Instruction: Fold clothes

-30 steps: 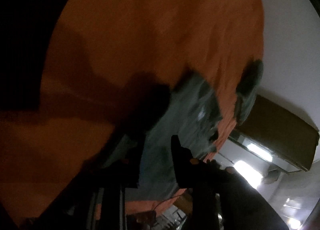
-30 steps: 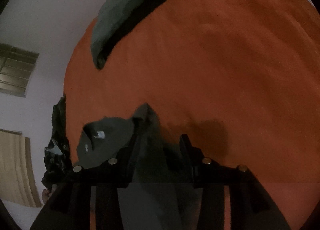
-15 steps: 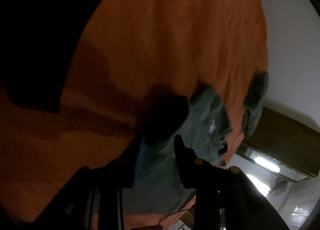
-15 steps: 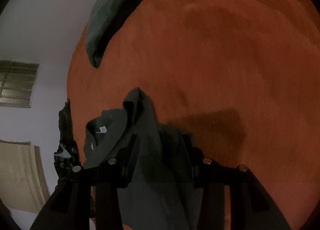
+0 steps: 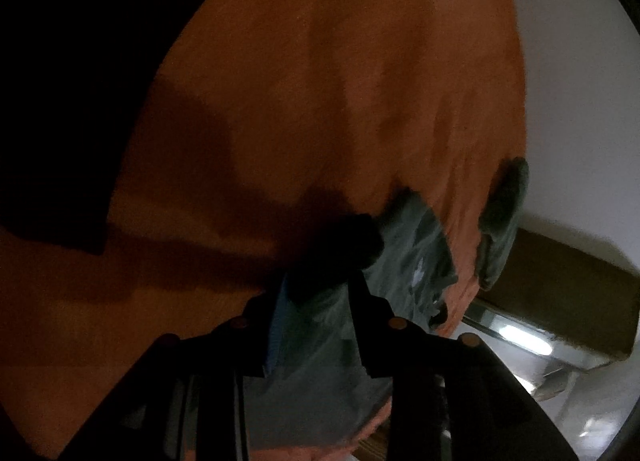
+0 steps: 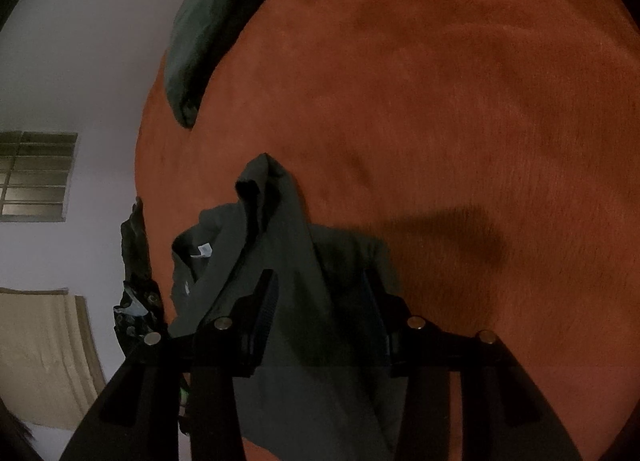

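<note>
A dark grey-green garment (image 5: 408, 245) (image 6: 280, 229) lies rumpled on an orange bedcover (image 5: 340, 81) (image 6: 440, 101), near the bed's edge. It has a small white label by the collar. My left gripper (image 5: 318, 281) hangs low over one part of it. Its jaws stand apart with fabric and a dark bunched lump between them. Over another part sits my right gripper (image 6: 320, 275), jaws also apart. The cloth runs flat between and under them, and a raised fold reaches out ahead of the fingertips. Neither pair of pads visibly pinches the fabric.
A second dark green garment (image 5: 502, 221) (image 6: 204, 21), folded, lies along the bed's edge by the white wall. A black crumpled bundle (image 6: 136, 261) sits at the edge near a window (image 6: 36, 177) and a beige curtain (image 6: 40, 353). Brown furniture (image 5: 560, 301) stands beyond the bed. A large dark shape (image 5: 60, 81) fills the upper left.
Both grippers have tipped and sunk closer to the garment, and more of its cloth now lies between the fingers. The raised fold reaches further ahead of the right gripper. The dark shape in the left view has grown.
</note>
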`<action>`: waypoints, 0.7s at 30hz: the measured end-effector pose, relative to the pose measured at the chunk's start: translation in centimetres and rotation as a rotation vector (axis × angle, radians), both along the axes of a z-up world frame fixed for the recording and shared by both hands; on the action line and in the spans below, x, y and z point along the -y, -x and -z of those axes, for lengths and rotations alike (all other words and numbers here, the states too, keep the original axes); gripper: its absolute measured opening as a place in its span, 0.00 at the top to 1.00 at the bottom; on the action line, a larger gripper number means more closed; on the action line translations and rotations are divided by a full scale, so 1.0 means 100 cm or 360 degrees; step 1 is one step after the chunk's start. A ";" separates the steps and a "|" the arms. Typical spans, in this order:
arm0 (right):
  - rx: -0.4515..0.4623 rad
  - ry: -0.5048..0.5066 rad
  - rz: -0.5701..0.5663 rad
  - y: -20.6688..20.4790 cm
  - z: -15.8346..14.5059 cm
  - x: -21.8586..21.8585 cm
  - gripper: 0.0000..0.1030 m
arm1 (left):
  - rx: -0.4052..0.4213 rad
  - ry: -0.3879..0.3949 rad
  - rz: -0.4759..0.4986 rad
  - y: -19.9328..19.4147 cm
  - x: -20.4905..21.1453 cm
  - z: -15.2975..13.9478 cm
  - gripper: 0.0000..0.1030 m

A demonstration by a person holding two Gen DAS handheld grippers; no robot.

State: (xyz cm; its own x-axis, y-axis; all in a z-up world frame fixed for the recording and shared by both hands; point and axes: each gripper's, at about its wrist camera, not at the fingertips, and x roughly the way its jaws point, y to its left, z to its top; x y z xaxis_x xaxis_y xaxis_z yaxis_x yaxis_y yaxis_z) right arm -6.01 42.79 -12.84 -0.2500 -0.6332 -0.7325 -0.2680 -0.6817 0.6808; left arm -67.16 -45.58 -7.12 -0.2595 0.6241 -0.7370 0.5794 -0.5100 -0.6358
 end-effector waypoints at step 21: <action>0.0004 -0.0004 0.0063 0.003 -0.003 -0.001 0.59 | -0.0252 -0.0577 -0.0498 0.090 0.019 -0.009 0.82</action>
State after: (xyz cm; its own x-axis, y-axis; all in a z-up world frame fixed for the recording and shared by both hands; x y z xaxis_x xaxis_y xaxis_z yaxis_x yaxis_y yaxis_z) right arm -6.28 42.86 -12.53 -0.2733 -0.6208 -0.7348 -0.2964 -0.6723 0.6783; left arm -76.17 -47.50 -6.19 -0.5661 0.7071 -0.4237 0.5511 -0.0576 -0.8324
